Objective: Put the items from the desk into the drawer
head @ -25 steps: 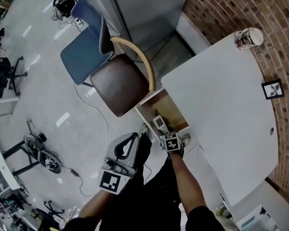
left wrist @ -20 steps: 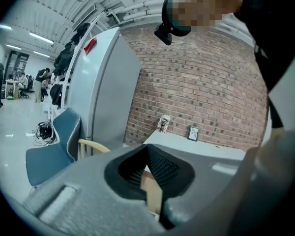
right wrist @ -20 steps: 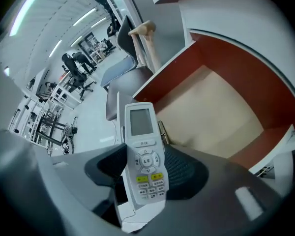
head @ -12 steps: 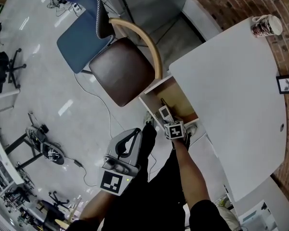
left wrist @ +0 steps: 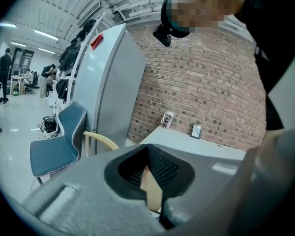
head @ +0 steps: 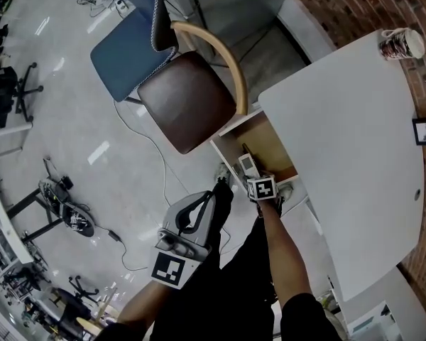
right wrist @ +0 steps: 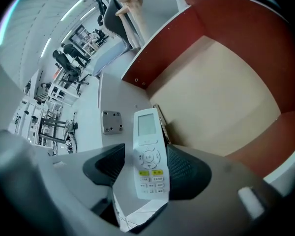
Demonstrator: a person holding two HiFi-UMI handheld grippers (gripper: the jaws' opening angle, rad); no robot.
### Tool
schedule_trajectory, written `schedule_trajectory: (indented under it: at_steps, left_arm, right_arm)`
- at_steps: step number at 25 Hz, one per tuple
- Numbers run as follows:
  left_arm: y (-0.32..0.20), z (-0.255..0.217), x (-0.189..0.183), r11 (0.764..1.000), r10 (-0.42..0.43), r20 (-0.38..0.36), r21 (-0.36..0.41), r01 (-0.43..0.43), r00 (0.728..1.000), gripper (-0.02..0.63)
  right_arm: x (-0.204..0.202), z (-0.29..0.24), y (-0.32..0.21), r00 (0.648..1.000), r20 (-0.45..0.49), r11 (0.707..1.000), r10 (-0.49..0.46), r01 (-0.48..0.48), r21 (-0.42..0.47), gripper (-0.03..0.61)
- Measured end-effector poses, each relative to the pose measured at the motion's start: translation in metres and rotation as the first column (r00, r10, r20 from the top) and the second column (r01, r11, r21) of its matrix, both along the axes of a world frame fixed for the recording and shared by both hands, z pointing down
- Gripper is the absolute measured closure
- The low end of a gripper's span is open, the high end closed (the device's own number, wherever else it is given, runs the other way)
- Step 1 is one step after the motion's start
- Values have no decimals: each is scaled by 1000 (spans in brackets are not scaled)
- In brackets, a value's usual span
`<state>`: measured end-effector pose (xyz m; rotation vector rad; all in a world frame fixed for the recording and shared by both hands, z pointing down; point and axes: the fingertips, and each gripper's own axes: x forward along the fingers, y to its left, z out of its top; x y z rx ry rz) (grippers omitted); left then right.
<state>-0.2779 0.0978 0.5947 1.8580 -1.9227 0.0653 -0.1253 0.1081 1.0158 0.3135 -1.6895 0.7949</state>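
Lowered since the earlier frame: my right hand-held gripper (head: pixel 249 172) now points steeply down at the front edge of the open drawer (right wrist: pixel 221 102), which juts from the table's (head: pixel 355 155) edge. Its jaws have just been opening; the remote (right wrist: pixel 148 154) sits loosely between them, one pad clear. Recommendation: move further over the drawer floor before full release. Left hand-held gripper (left wrist: pixel 148 168) is closed and empty.

Glossy plastic remote (right wrist: pixel 148 156), matt wooden drawer (right wrist: pixel 221 92)
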Motion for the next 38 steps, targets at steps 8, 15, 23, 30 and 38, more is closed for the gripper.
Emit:
schedule_trajectory:
  at_steps: [8,15,23,30,38]
  left_arm:
    - [4,-34,8,1000,-9,6,26,9,1000,614]
    - [-16,-117,35,990,28,62,139,-36,998,614]
    - [-46,-215,89,946,72,128,307,-109,989,614]
    - [-65,-241,150,929,120,142,333,-162,983,614]
    - [-81,-243,185,915,168,150,345,-211,974,614]
  right_arm:
    - [-17,-82,-7,991,132,998,22,-30,57,341]
    - [-7,-285,-77,898,438,920,54,-215,327,486]
    - [65,-546,-147,722,690,649,-48,-502,571,569]
    - [137,-642,-142,673,734,481,-92,-615,625,569]
    - [165,-627,-137,675,734,503,-73,-610,612,571]
